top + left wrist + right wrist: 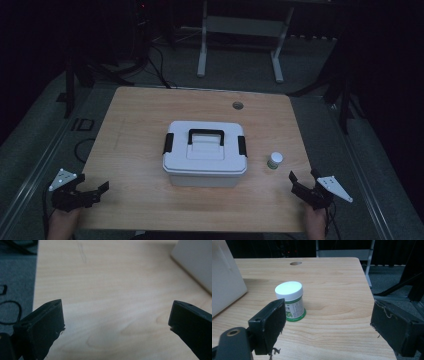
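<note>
A white lidded storage box (205, 155) with a black handle and black side latches sits mid-table; its corner (197, 262) and side (224, 280) show in the gripper views. A small jar (274, 160) with a white cap and green label stands to its right, upright (291, 301). My left gripper (95, 192) rests near the front left corner, open, with bare wood between its jaws (116, 315). My right gripper (302, 181) is at the front right, open, just short of the jar and empty (328, 320).
The wooden table (150, 115) has a round cable hole (237, 105) near its far edge. Cables lie on the grey floor (80, 145) to the left. A white desk frame (240, 30) stands beyond the table.
</note>
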A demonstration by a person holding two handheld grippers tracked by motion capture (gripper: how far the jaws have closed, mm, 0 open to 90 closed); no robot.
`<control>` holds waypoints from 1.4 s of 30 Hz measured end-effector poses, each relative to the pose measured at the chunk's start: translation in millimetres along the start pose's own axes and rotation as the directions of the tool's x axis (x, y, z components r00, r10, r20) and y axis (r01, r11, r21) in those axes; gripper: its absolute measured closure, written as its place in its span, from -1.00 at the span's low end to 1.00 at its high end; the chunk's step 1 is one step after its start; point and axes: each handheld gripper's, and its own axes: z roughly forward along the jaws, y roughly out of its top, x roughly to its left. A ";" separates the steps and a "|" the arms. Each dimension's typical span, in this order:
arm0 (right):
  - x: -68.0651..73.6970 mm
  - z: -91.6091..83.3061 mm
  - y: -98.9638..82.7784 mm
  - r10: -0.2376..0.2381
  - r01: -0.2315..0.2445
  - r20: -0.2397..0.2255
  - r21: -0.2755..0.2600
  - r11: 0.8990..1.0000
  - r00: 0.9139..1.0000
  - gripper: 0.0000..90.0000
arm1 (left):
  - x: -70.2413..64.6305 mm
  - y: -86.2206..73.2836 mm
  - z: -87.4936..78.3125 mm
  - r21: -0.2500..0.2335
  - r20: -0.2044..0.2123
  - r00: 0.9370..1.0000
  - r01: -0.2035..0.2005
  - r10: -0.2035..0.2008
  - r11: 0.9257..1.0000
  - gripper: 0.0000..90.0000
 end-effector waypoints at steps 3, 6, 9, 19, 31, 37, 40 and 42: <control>0.1 0.0 0.0 -0.001 0.001 -0.002 0.001 1.000 1.000 -0.72 | 2.3 2.3 1.9 0.079 0.013 1.000 -0.003 0.002 0.997 -1.00; 0.3 0.1 -0.1 -0.002 0.002 -0.005 0.001 1.000 1.000 -0.72 | 4.7 4.9 2.5 0.135 0.010 1.000 -0.014 0.013 0.991 -1.00; 0.8 0.0 -0.1 -0.005 0.005 -0.004 0.000 1.000 1.000 -0.72 | 4.9 9.2 1.5 0.178 0.022 1.000 -0.023 0.020 0.984 -1.00; 1.3 -0.3 -0.2 -0.009 0.009 -0.002 0.001 1.000 1.000 -0.72 | -8.1 20.3 -2.7 0.359 0.014 0.989 -0.143 0.148 0.922 -1.00; 2.4 -1.5 -0.1 -0.014 0.014 -0.004 -0.004 1.000 1.000 -0.73 | -13.3 34.2 -3.9 0.549 0.088 0.983 -0.181 0.159 0.816 -1.00; 2.4 -1.6 -0.2 -0.013 0.013 -0.004 -0.005 1.000 1.000 -0.72 | -15.0 36.7 -4.0 0.620 0.081 0.981 -0.190 0.179 0.761 -1.00; 2.2 -1.8 -0.3 -0.013 0.013 -0.006 -0.005 1.000 1.000 -0.72 | -13.1 37.1 -3.6 0.671 0.076 0.979 -0.189 0.187 0.717 -1.00; 2.3 -1.9 -0.3 -0.014 0.014 -0.008 -0.005 1.000 1.000 -0.73 | -11.9 37.3 -3.0 0.701 0.072 0.979 -0.184 0.189 0.689 -1.00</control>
